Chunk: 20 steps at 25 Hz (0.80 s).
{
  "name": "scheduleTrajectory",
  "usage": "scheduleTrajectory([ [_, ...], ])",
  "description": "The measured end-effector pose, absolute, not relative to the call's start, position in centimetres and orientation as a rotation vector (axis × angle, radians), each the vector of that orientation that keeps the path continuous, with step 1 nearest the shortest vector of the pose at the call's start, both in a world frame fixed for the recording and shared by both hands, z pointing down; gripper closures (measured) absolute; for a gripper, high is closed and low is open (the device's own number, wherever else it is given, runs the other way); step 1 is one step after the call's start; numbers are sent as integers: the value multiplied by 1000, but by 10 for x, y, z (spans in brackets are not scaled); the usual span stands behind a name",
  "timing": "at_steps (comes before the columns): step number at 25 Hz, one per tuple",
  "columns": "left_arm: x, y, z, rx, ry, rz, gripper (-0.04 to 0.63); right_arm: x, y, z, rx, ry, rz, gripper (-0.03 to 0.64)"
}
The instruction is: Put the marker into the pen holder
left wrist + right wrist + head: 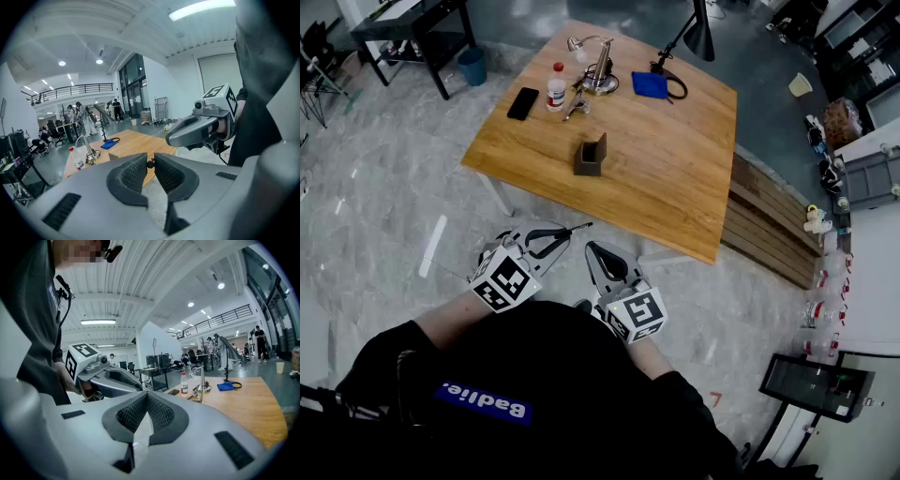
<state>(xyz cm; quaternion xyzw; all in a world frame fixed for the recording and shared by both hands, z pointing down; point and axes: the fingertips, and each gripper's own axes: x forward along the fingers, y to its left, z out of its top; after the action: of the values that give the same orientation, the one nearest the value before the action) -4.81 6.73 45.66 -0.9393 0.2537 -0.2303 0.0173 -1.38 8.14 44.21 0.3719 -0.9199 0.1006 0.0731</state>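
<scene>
A dark brown pen holder (592, 156) stands upright near the front of the wooden table (675, 178). A thin black marker (577, 227) is clamped in my left gripper (562, 233), its tip pointing right toward the table edge. In the left gripper view the marker's end (150, 163) shows as a small black knob pinched between the pads. My right gripper (594, 249) is shut with nothing in it, just right of the left one. Both hang over the floor, short of the table's near edge.
At the table's far side are a white bottle (555, 87), a black phone (523, 103), a metal stand (600, 75), a blue cloth (652, 84) and a black lamp (698, 33). Stacked wooden boards (769, 220) lie to the table's right.
</scene>
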Motion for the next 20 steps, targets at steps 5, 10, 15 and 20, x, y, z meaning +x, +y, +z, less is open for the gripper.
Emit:
scheduleTrajectory([
  [5, -45, 67, 458, -2921, 796, -728, 538, -10, 80, 443, 1113, -2767, 309, 611],
  [10, -41, 68, 461, -2921, 819, -741, 538, -5, 81, 447, 1090, -2771, 320, 611],
  [15, -37, 68, 467, -2922, 844, -757, 538, -1, 81, 447, 1068, -2805, 343, 611],
  [20, -32, 52, 464, -2886, 915, -781, 538, 17, 80, 447, 1061, -2824, 355, 611],
])
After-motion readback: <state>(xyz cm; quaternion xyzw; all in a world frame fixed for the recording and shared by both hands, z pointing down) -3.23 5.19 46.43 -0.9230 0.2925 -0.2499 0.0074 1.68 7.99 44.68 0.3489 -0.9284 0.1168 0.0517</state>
